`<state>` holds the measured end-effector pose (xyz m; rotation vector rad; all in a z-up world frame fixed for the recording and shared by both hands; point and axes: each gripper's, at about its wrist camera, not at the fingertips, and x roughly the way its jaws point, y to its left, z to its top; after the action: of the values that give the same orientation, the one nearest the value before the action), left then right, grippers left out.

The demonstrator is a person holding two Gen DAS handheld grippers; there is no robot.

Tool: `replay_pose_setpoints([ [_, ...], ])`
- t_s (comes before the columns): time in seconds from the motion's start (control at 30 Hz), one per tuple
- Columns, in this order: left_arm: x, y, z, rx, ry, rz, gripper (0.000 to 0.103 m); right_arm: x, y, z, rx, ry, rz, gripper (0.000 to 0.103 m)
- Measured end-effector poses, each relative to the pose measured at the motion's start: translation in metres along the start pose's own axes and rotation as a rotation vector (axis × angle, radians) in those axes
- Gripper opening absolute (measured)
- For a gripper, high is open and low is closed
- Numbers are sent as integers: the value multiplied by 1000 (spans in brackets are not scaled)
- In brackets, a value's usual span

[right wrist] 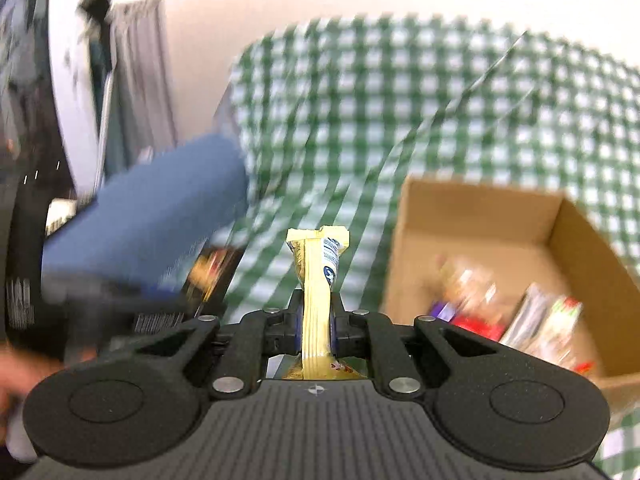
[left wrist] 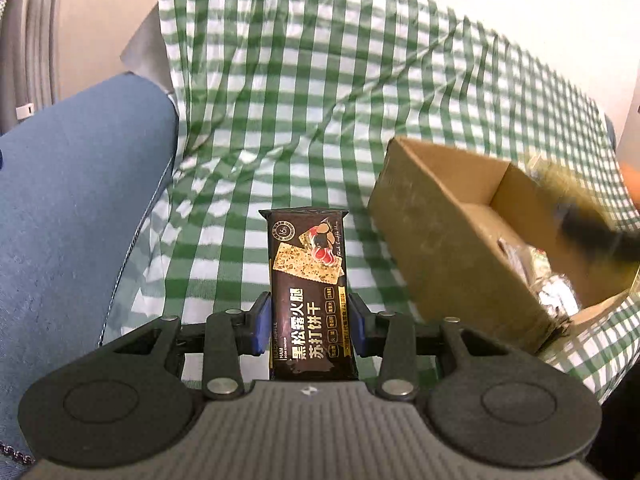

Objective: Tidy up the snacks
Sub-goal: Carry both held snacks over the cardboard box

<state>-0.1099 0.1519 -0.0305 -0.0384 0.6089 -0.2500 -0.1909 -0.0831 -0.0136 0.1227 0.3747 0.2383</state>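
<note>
With several snacks (right wrist: 532, 316) already lying in the box (right wrist: 472, 216) on the checked cloth (left wrist: 320, 100), the left tool (left wrist: 308, 328) is carrying a clamped cracker pack (left wrist: 308, 280) and the right tool (right wrist: 316, 330) a clamped yellow bar (right wrist: 316, 280), both yet to go in.

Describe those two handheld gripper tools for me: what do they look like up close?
Both look alike. The left gripper and right gripper have matte black linkage arms with silver rivets, round black discs at each side, blue finger pads, and a grey ribbed body bearing a small crosshair mark. No cables or sleeves show.
</note>
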Motion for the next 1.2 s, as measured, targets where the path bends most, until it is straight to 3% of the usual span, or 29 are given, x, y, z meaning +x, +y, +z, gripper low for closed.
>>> replay_pose_setpoints([
  [0.2,-4,-7,-1,15,-33,-10,43,-33,-67,51,73,-150,-64,12],
  [0.33,-2,-16,-3,64,-33,-5,43,-31,-116,57,124,-198,-153,12],
  [0.43,1,-22,-4,96,-31,-2,43,-21,-148,34,184,-164,-218,12],
  [0.57,2,-30,-5,135,-37,-4,43,-5,-172,14,251,-25,-284,12],
  [0.87,5,-49,7,105,-20,-32,43,2,-204,9,308,-17,-306,12],
  [1.2,2,-109,51,49,-97,-136,43,-8,-205,6,316,-20,-293,12],
])
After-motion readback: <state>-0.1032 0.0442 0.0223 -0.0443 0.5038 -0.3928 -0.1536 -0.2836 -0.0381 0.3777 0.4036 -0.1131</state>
